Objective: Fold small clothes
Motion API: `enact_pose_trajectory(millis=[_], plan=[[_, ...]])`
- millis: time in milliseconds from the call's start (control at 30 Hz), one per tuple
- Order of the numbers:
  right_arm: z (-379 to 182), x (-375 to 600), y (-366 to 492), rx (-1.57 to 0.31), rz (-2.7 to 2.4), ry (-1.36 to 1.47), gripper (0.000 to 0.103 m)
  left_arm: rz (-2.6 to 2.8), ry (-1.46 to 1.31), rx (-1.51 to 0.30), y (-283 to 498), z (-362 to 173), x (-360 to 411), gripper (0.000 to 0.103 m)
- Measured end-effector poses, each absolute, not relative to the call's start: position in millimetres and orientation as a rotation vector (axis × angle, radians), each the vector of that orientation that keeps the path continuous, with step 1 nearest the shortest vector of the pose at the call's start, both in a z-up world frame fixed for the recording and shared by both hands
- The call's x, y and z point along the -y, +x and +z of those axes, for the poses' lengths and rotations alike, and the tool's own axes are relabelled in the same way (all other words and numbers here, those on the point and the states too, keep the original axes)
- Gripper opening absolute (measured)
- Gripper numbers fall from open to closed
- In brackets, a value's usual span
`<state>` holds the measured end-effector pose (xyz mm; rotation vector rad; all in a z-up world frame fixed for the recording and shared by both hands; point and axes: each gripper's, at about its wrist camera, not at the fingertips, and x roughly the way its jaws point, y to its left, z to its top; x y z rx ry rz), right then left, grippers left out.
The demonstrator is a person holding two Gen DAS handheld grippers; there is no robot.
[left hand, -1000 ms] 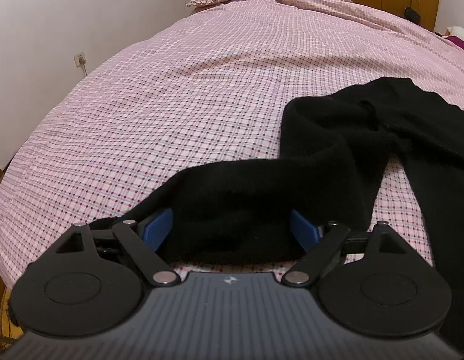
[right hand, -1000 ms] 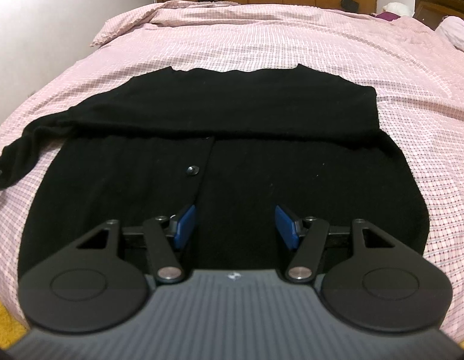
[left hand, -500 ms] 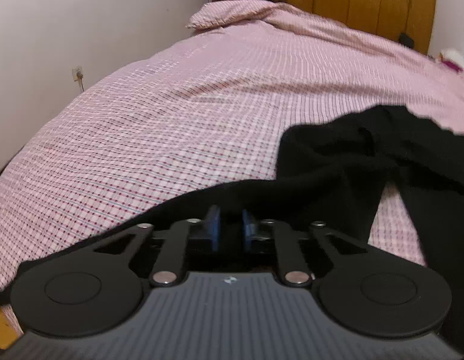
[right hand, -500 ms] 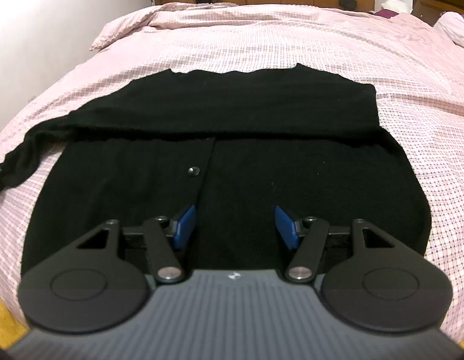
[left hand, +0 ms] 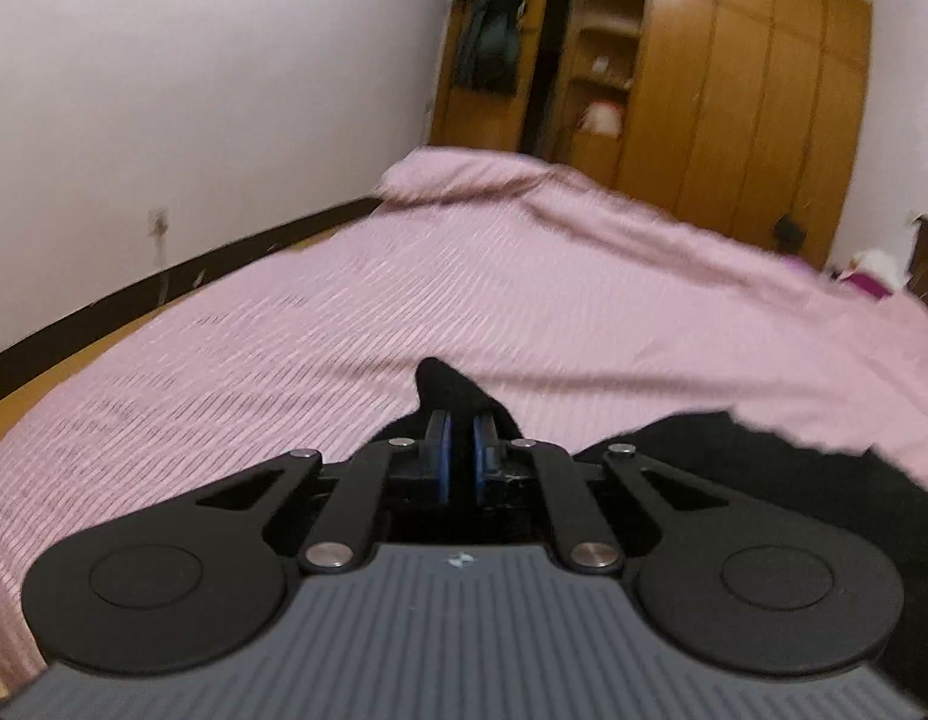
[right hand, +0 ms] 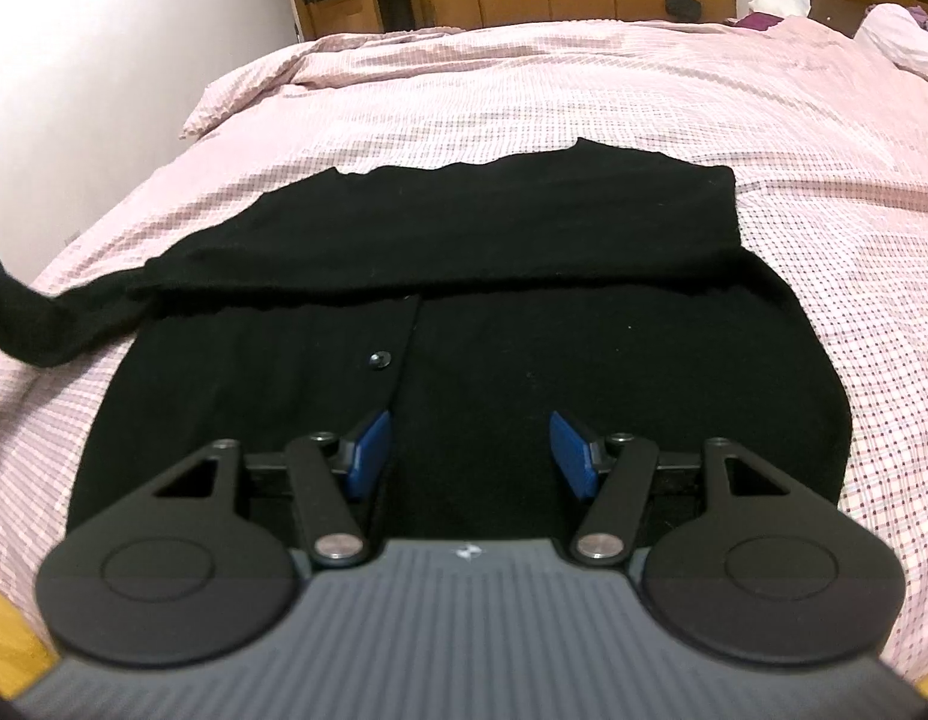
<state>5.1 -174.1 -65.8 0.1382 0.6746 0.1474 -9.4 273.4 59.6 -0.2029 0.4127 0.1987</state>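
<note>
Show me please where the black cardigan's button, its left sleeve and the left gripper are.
button (right hand: 379, 358), right wrist view, on the round face of the button.
left sleeve (right hand: 38, 324), right wrist view, on the lifted knit near the cuff.
left gripper (left hand: 458, 450), left wrist view, between the blue pads shut on the sleeve.

Home bedroom.
Bed (right hand: 583, 120) under pink checked cover, wooden wardrobe (left hand: 733, 102) along far wall, clothes hanging (left hand: 484, 42) in the corner, wall socket (left hand: 159, 220).

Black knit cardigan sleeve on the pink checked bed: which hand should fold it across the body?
Left. The left gripper is shut on the sleeve; the right gripper hangs open over the cardigan's body, holding nothing.
</note>
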Motion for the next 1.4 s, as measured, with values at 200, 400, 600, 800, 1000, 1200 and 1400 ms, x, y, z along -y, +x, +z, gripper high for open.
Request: enact_pose_trajectory(millis=[200, 400, 600, 800, 1000, 1200, 1400], plan=[[-65.0, 185.6, 1.2, -0.657, 0.143, 0.173, 0.061, 0.065, -0.196, -0.365, 5.3, 89.8, -225.2, 0.008], [-66.7, 201.8, -1.7, -0.633, 0.127, 0.197, 0.061, -0.076, -0.166, -0.383, 30.6, 94.0, -153.7, 0.008], [-71.1, 216.2, -4.8, -0.615, 0.107, 0.204, 0.061, -0.172, -0.116, -0.478, 62.7, 66.0, -83.3, 0.008], [-78.9, 229.5, -3.0, -0.607, 0.108, 0.221, 0.061, -0.192, -0.043, -0.614, 92.6, 9.7, -35.6, 0.009], [-86.6, 238.8, 2.2, -0.618, 0.103, 0.251, 0.061, -0.155, -0.048, -0.7, 109.1, -21.2, -30.4, 0.015], [-85.8, 236.6, 3.5, -0.608, 0.11, 0.257, 0.061, -0.087, -0.059, -0.694, 80.8, -2.6, -52.7, 0.056], [-74.8, 215.1, 3.8, -0.586, 0.166, 0.205, 0.061, 0.012, -0.062, -0.709, 49.7, 10.1, -86.5, 0.066]])
